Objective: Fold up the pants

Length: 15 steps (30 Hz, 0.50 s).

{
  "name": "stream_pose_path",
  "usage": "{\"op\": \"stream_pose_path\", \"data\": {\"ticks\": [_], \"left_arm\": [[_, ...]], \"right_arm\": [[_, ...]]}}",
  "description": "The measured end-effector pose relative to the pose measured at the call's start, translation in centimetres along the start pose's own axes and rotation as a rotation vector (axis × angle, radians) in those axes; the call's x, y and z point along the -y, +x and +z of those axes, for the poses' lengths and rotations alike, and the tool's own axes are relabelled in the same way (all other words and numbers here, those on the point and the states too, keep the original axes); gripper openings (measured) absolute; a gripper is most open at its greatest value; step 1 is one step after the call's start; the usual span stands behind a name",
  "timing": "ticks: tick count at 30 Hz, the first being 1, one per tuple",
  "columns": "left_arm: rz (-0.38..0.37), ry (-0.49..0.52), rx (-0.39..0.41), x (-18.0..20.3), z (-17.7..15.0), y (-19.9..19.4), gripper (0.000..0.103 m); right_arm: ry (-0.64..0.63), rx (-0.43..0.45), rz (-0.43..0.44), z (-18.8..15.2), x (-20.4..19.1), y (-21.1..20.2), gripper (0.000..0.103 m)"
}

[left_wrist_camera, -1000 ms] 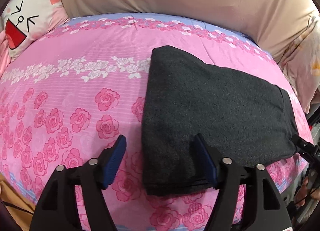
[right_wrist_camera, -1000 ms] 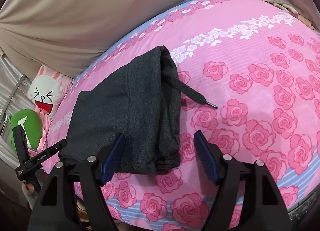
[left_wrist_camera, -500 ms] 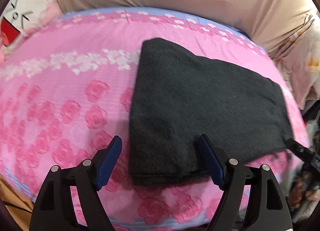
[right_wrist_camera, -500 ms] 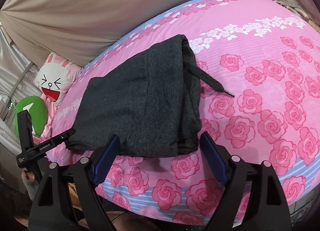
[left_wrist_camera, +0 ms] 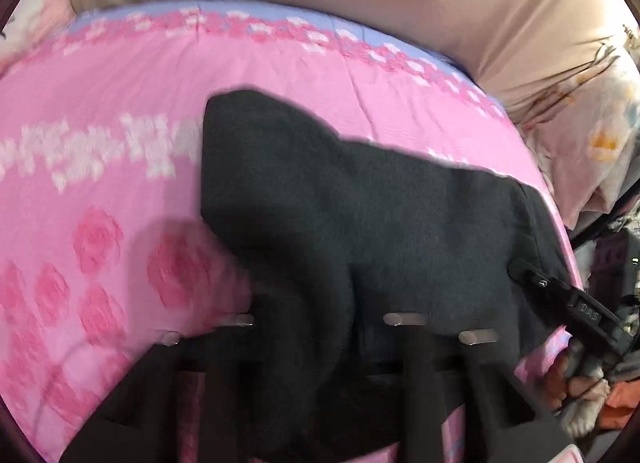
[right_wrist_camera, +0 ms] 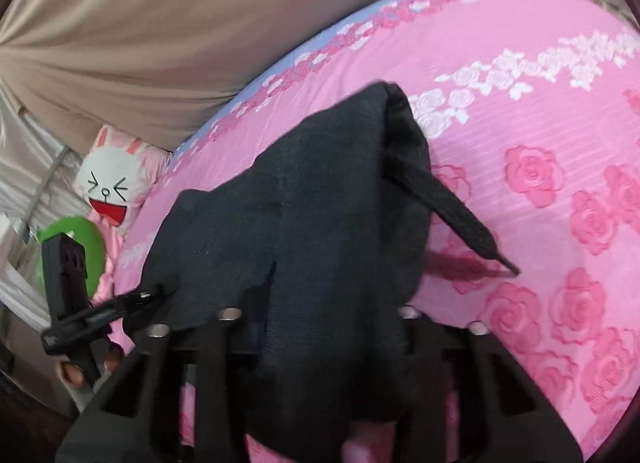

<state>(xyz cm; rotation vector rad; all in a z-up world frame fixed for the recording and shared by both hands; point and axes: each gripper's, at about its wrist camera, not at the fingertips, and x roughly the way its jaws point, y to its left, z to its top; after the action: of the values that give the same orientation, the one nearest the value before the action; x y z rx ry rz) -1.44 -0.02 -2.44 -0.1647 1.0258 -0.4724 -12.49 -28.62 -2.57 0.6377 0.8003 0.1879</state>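
The bed fills the room's middle, its pink rose sheet spread flat, a beige drape hanging behind it and a rabbit cushion tucked at the far corner. On the sheet lie the pants – dark grey, already folded into a thick slab, long axis running across the near edge from one hand to the other. That is what the coming fold looks set to turn on: each gripper sits at its own end of the near hem, with the cloth stretching away from both toward the drape.

The left gripper has just been closing and now has cloth bunched between its jaws – clamped on the pants' near left corner, though blur hides the pads. The right gripper has just been closing too, and fabric rises in a ridge between its jaws at the waistband end. A drawstring trails loose over the roses to its right, clear of the grip.
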Motion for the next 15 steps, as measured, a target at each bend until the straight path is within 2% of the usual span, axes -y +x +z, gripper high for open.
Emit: {"op": "stream_pose_path", "data": {"ticks": [2,7,11,15], "left_arm": [[-0.054,0.013,0.055,0.4,1.2,-2.2,0.019],[-0.106,0.114,0.247,3.2,4.1,-10.2,0.019],[-0.124,0.189,0.423,5.3,6.0,-17.3,0.019],[-0.104,0.24,0.584,6.7,7.6,-22.8,0.021]], "right_arm": [[-0.057,0.047,-0.021,0.4,-1.6,-1.3,0.027],[-0.215,0.222,0.007,3.2,-7.2,-7.2,0.027],[-0.327,0.391,0.075,6.1,-12.0,-12.1,0.027],[-0.41,0.513,0.136,8.8,-15.6,-14.6,0.028]]}}
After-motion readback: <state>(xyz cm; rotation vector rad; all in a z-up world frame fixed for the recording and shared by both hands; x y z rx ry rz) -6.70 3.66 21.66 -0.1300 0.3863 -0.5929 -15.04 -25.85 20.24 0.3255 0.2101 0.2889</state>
